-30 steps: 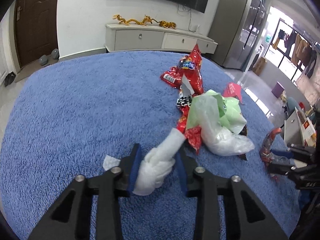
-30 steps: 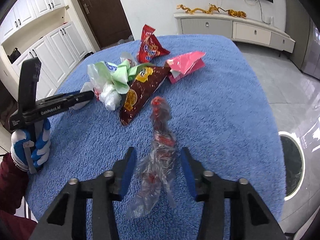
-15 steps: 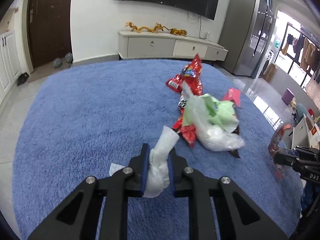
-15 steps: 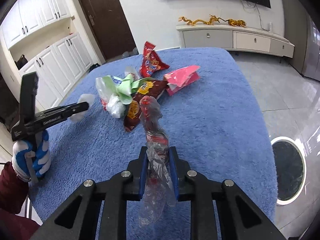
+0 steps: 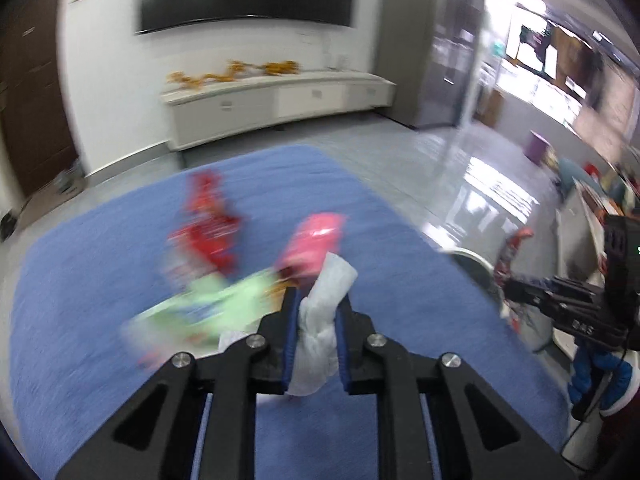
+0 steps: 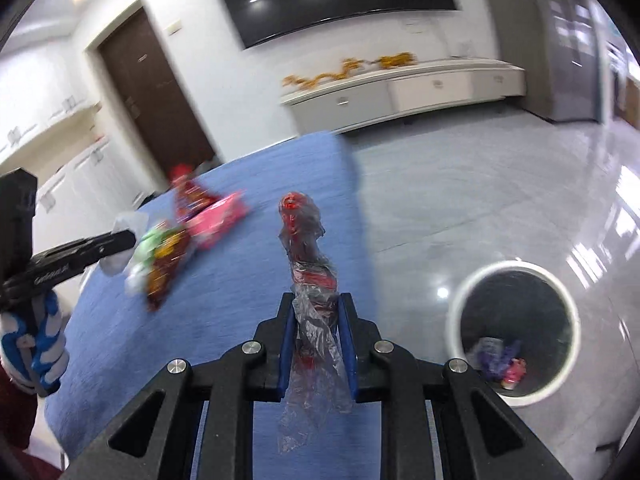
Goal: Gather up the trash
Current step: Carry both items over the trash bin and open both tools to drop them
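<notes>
Both hand-held grippers have closed on their pieces and lifted them off the blue counter (image 5: 100, 280) since a second ago, when the jaws stood open around trash that lay on the cloth; both views have also swung toward the floor side of the room.

The left hand-held gripper (image 5: 317, 344) is clamped narrow on a crumpled white tissue (image 5: 324, 320). The tissue sits between the blue pads, pinched at its lower half. Its long axis runs along the fingers, away from the camera, with the free end sticking out past the fingertips and leaning a little right. Behind it on the counter lie a pink wrapper (image 5: 316, 240), a red snack bag (image 5: 208, 232) and a pale green bag (image 5: 216, 308), all blurred.

The right hand-held gripper (image 6: 317, 340) is squeezed narrow on a twisted clear plastic wrapper (image 6: 308, 272) with red print. It is gripped at about mid-length: one end rises beyond the fingertips with a slight lean to the left, ending in a red knot, and the loose tail hangs below the pads toward the camera. The wrapper is held in the air over the counter's edge. On the floor to the right and lower stands a round white-rimmed bin (image 6: 460, 320) with some trash inside, well apart from the wrapper. At the left edge of this view the other gripper appears in a blue-and-white gloved hand (image 6: 36, 344), with the tissue at its tip.
</notes>
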`<state>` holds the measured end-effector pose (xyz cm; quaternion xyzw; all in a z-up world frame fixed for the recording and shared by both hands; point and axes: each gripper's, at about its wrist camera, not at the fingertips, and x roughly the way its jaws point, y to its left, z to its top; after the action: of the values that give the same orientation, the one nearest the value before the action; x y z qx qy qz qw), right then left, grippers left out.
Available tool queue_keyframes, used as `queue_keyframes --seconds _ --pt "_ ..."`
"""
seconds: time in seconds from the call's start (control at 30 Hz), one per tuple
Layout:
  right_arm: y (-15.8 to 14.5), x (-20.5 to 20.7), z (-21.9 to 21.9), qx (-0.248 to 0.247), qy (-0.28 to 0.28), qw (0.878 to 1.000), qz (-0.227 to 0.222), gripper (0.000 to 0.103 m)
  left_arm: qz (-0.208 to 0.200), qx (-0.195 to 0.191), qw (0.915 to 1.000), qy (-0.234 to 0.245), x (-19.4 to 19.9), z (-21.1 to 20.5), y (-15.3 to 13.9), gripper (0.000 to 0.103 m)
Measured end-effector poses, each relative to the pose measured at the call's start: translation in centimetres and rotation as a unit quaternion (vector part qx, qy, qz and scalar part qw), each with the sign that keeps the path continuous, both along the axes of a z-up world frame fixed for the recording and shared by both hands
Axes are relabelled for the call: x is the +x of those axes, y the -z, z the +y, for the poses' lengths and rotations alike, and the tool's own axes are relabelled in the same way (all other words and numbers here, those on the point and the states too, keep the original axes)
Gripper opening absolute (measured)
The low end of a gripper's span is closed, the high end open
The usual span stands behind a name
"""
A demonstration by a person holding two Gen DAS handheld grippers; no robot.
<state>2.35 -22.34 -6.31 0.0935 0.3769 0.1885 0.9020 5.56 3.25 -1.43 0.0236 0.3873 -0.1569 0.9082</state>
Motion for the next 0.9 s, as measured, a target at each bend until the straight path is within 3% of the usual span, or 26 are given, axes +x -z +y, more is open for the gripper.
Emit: queue_keyframes --seconds 0.13,0.37,0.47,0.67,0.7,0.77,0.8,0.9 --pt "1.1 0.9 -6.7 0.007 0.070 0.998 0.006 0.020 0.025 0.008 0.9969 0.074 3.5 -9.4 0.8 0.016" --pt "4.1 3.3 -15.0 -0.004 0.150 0.988 0.036 0.020 0.080 -0.001 0.9861 0.145 8.3 -21.9 3.4 0.016" --pt "5.5 4.5 -16.7 -0.003 0.163 0.985 0.053 0.020 0.092 -0.002 0.9835 0.156 10.0 -26.3 4.7 0.017" --pt "8.8 6.3 -18.7 -0.010 0.186 0.979 0.088 0.023 0.147 -0.034 0.9756 0.159 13.2 -30.1 7.3 0.018" --pt "9.4 6.5 -19.1 -0.012 0.190 0.977 0.094 0.025 0.153 -0.037 0.9747 0.159 13.6 -30.5 7.6 0.022" --pt "10.0 6.8 -19.6 -0.017 0.200 0.975 0.100 0.043 0.163 -0.046 0.9734 0.154 14.2 -31.0 8.0 0.044" --pt "10.3 7.0 -19.7 -0.016 0.203 0.974 0.101 0.045 0.163 -0.050 0.9736 0.152 14.3 -31.1 8.1 0.055" --pt "10.8 7.0 -20.0 -0.011 0.209 0.972 0.106 0.048 0.166 -0.054 0.9732 0.149 14.8 -31.4 8.4 0.055"
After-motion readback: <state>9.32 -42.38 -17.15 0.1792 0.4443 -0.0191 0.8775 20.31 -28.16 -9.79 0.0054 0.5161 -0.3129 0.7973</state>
